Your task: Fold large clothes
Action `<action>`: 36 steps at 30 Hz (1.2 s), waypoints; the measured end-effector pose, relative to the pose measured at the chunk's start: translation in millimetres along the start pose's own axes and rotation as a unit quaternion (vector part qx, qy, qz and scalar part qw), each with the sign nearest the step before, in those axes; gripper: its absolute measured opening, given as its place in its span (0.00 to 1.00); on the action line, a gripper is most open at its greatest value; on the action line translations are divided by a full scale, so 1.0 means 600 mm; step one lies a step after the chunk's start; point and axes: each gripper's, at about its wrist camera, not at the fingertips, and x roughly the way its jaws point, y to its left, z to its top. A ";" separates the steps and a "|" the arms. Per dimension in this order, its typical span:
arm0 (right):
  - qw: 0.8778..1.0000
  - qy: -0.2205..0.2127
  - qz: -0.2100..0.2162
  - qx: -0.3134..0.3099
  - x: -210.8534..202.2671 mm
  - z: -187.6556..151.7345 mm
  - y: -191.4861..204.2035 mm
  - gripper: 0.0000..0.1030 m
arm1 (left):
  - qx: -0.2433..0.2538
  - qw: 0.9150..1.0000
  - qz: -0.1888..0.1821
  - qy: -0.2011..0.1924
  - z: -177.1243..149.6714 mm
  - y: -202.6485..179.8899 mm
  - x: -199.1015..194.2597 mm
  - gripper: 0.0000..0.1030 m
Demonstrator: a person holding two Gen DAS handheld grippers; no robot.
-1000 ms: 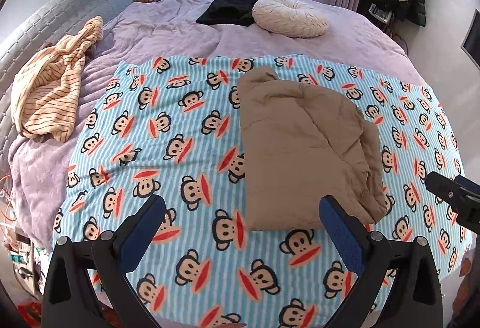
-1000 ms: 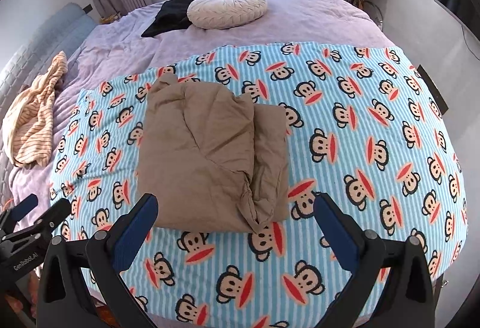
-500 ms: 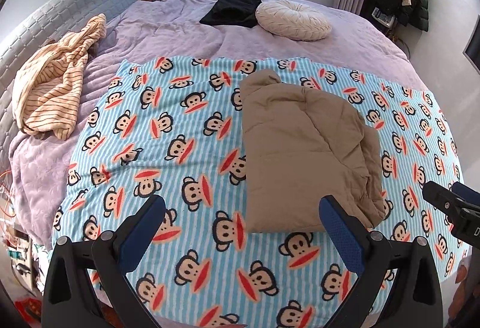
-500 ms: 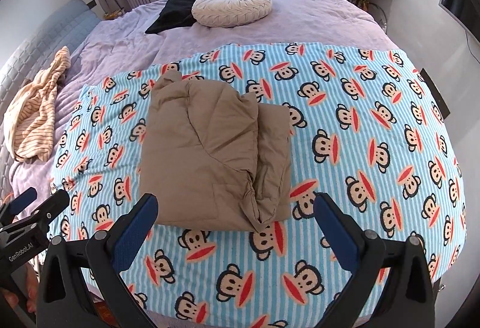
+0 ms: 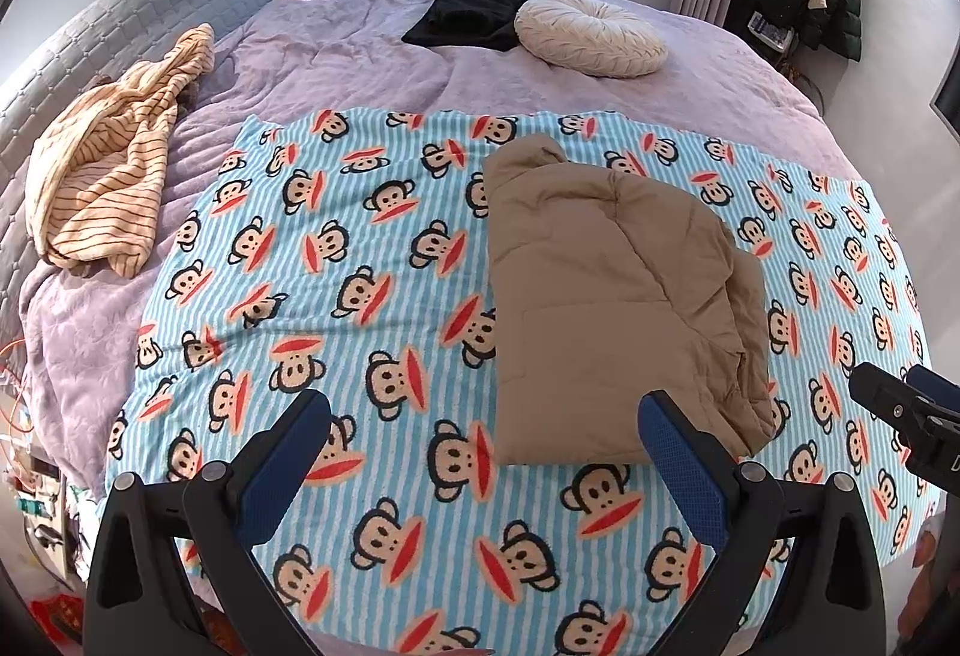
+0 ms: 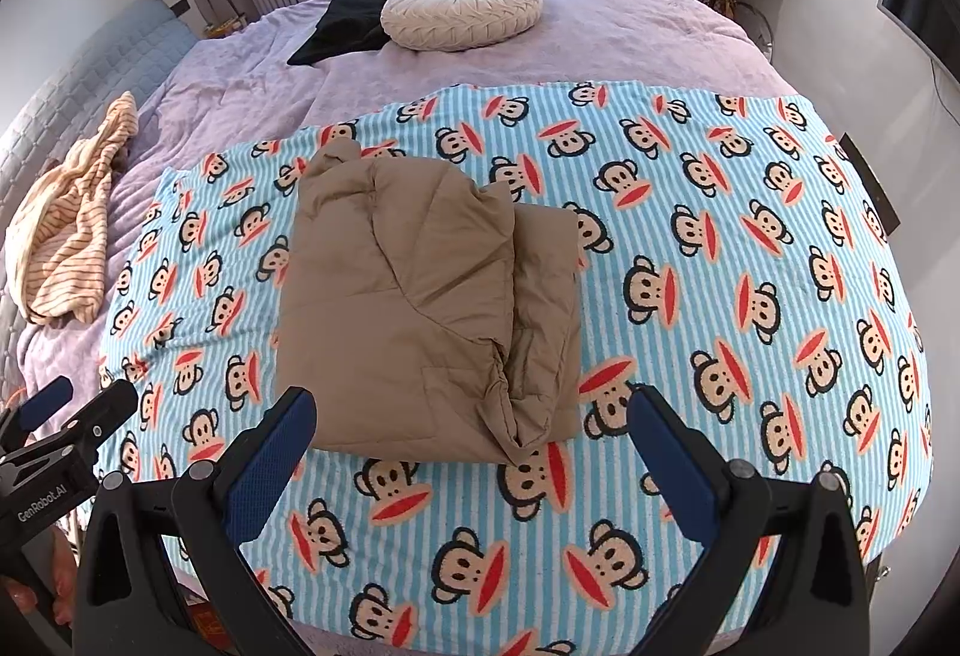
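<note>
The tan padded jacket point(image 6: 420, 308) lies folded into a thick block on the monkey-print blanket point(image 6: 750, 266), at about 12 o'clock from my right gripper point(image 6: 468, 452) and 1 o'clock from my left gripper point(image 5: 486, 452). Both sets of jaws are spread wide and hold nothing, hovering clear of the cloth. My worry is the puckered corner at the jacket's 5 o'clock: the puffy layers look springy, and I judge they could creep open. Nudging that edge could drag the blanket and skew the fold. The striped garment point(image 5: 108, 182) at 10 o'clock sits well apart.
</note>
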 end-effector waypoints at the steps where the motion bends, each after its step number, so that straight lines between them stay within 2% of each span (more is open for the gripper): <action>1: 1.000 0.000 0.000 0.000 0.000 0.000 0.000 1.00 | 0.000 1.000 0.000 0.000 0.000 0.000 0.000 0.99; 36: 1.000 0.001 0.001 -0.002 0.000 0.005 -0.005 1.00 | 0.002 1.000 0.000 0.000 -0.001 0.001 -0.001 0.99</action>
